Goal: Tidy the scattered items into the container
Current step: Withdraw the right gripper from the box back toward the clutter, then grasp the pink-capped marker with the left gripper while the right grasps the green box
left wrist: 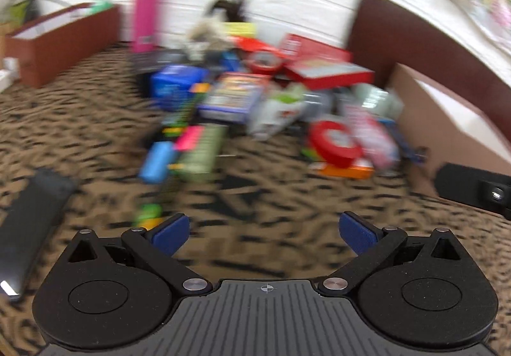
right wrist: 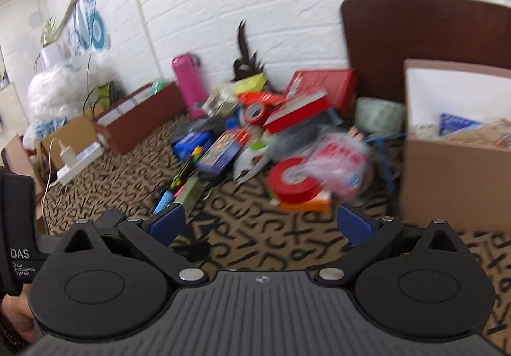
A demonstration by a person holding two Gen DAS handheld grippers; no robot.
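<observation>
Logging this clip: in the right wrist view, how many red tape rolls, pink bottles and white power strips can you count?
Red tape rolls: 2
Pink bottle: 1
White power strip: 1
Total: 4

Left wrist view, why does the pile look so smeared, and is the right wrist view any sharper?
Left wrist view: motion blur smears the whole pile; the red tape roll is streaked, while the left gripper stays crisp. Right wrist view: sharper; carpet letters are readable, the cardboard box has clean edges, though the pile is still soft.
</observation>
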